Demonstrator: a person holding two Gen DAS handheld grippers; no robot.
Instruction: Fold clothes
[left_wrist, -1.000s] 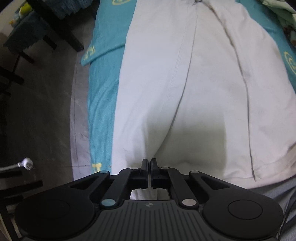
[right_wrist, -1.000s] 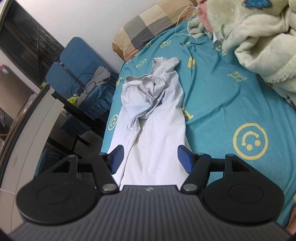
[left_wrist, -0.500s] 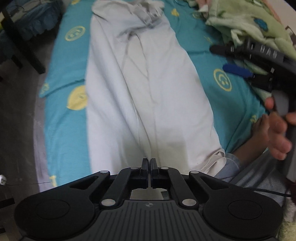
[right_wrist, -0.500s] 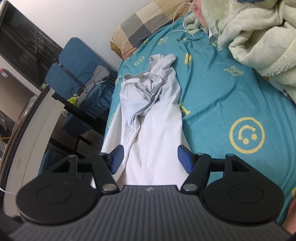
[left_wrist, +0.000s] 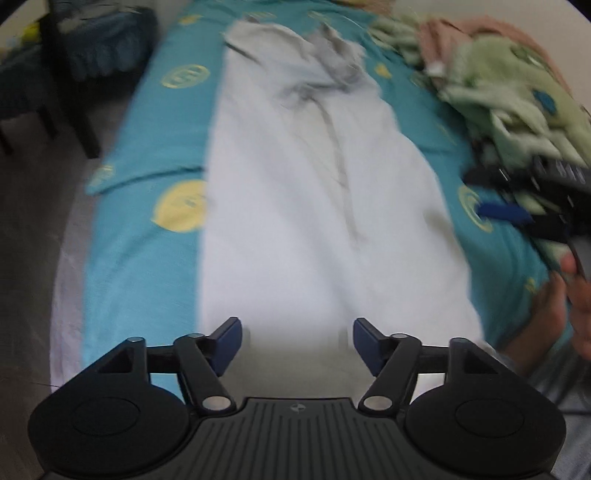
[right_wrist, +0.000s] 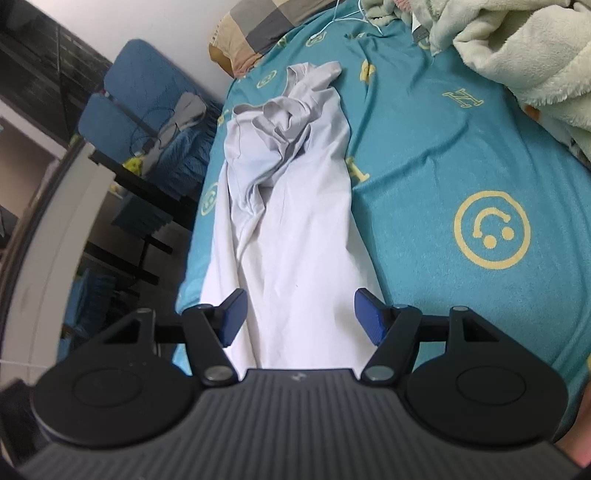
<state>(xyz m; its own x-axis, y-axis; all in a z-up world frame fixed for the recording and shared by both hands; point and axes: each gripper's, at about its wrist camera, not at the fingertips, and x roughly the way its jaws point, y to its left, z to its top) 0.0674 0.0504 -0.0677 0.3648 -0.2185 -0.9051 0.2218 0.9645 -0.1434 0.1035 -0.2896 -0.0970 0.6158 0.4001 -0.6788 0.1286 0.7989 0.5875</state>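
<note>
A long white garment (left_wrist: 314, 206) lies stretched lengthwise on the teal bedsheet (left_wrist: 147, 266), its far end bunched and greyish (left_wrist: 325, 70). My left gripper (left_wrist: 297, 341) hovers over the garment's near hem, its jaws opening with nothing pinched between the blue pads. In the right wrist view the same white garment (right_wrist: 295, 229) runs away from me, crumpled at the far end (right_wrist: 291, 110). My right gripper (right_wrist: 299, 317) stands open above its near part, holding nothing. That right gripper (left_wrist: 524, 206) also shows at the right edge of the left wrist view, held by a hand (left_wrist: 576, 302).
A pale green fleece blanket (right_wrist: 517, 55) is piled at the right side of the bed. A checked pillow (right_wrist: 258, 33) lies at the head. Blue chairs (right_wrist: 147, 110) and a dark table frame stand beside the bed's left edge (left_wrist: 70, 295), with floor below.
My left gripper was shut on the garment's near hem; it has let go and its jaws now stand wide, and it has lifted and tilted. The right gripper stayed open and hardly moved.
</note>
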